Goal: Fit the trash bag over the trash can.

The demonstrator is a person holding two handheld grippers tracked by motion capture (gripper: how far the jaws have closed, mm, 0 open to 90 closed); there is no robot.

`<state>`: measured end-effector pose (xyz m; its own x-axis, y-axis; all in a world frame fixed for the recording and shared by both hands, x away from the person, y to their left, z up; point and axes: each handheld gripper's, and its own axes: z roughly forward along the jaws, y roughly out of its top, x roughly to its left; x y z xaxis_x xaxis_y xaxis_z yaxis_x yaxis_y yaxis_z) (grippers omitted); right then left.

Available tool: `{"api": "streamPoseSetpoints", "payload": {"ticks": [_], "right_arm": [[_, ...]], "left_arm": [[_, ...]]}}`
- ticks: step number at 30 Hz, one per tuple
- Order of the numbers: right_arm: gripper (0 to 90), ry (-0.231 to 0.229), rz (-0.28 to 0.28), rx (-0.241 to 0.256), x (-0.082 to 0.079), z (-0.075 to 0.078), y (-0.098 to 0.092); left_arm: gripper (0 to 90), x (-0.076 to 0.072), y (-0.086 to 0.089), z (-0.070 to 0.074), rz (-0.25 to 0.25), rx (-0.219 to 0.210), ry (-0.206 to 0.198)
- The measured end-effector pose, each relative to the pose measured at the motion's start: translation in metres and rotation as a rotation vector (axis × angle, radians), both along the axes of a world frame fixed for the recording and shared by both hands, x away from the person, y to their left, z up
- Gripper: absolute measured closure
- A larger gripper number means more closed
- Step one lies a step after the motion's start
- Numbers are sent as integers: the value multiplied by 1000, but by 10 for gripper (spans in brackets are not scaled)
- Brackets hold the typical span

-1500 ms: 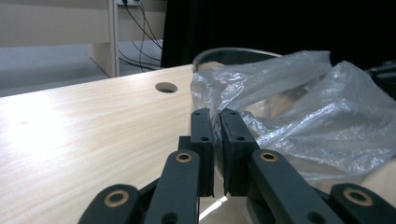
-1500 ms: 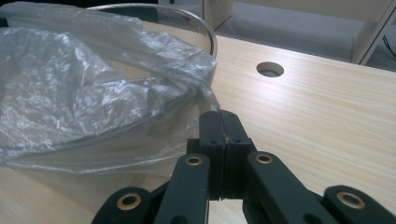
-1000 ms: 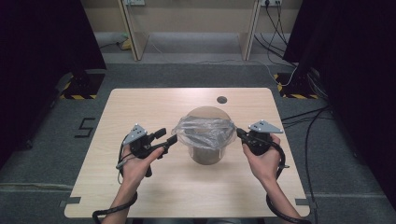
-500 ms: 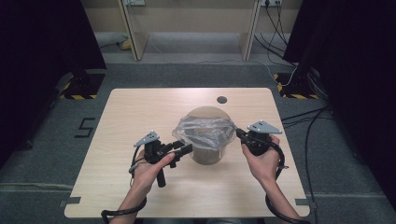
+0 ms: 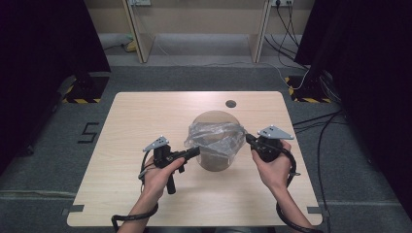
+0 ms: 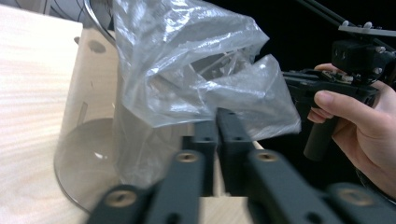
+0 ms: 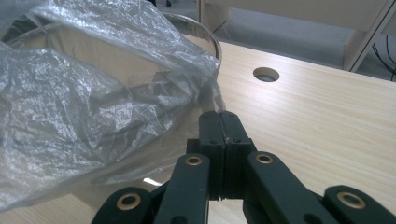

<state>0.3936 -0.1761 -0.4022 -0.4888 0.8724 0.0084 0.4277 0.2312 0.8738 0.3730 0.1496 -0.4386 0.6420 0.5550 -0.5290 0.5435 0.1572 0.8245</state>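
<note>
Tabletop [image 5: 145, 116] of pale wood carries a clear round bin [image 5: 214, 162] near its middle, with a crinkled plastic bag [image 5: 214, 138] draped over the rim. Right gripper [image 5: 248, 139] pinches a twisted edge of the bag, jaws pressed together. Left gripper [image 5: 194, 152] has jaws together just under the bag's hem, touching it; whether film is caught between them is unclear.

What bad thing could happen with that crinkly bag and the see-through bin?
The thin clear plastic bag is pinched at its edge by the shut right gripper, so a hard pull might tear it or slip it free. The shut left gripper sits at the bag's other side; whether it holds film is hard to tell, so that side may sag. The light transparent round bin could tip or slide on the pale wooden table if both hands pull unevenly.
</note>
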Motion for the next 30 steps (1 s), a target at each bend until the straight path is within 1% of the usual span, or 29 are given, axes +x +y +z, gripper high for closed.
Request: {"api": "streamPoseSetpoints", "payload": {"ticks": [1, 3, 4, 7, 10, 12, 14, 16, 19, 21, 23, 25, 27, 30], "right_arm": [[895, -1, 0, -1, 0, -1, 0], [895, 2, 1, -3, 0, -2, 0], [895, 4, 3, -4, 0, -3, -1], [895, 10, -1, 0, 1, -7, -1], [895, 13, -5, 3, 5, -9, -1], [895, 18, -7, 12, 8, -10, -1], [893, 11, -7, 16, 8, -10, 0], [883, 13, 0, 11, 8, -10, 1], [870, 26, 11, 2, 8, -13, 2], [848, 25, 19, -1, 6, -13, 1], [812, 33, 31, -2, 3, -10, 0], [786, 15, 42, -2, -4, -4, -3], [771, -14, 55, 4, -11, 5, -5], [748, -48, 78, -2, -17, 18, -5]], "left_arm": [[895, 1, 1, 0, 1, 19, 0], [896, 2, 5, -2, 13, 71, -9], [896, 3, 7, -3, 22, 82, -10], [897, 8, 12, -6, 41, 103, -7], [897, 16, 15, -8, 62, 134, -20], [896, 21, 14, -9, 63, 149, -26], [895, 23, 13, -9, 67, 181, -38], [895, 26, 12, -10, 82, 199, -48], [895, 29, 12, -10, 99, 210, -55], [895, 29, 12, -10, 107, 233, -67], [894, 29, 13, -9, 112, 245, -74], [893, 28, 13, -6, 118, 255, -91], [893, 27, 13, -3, 122, 266, -106], [892, 28, 13, -1, 123, 269, -111]]}}
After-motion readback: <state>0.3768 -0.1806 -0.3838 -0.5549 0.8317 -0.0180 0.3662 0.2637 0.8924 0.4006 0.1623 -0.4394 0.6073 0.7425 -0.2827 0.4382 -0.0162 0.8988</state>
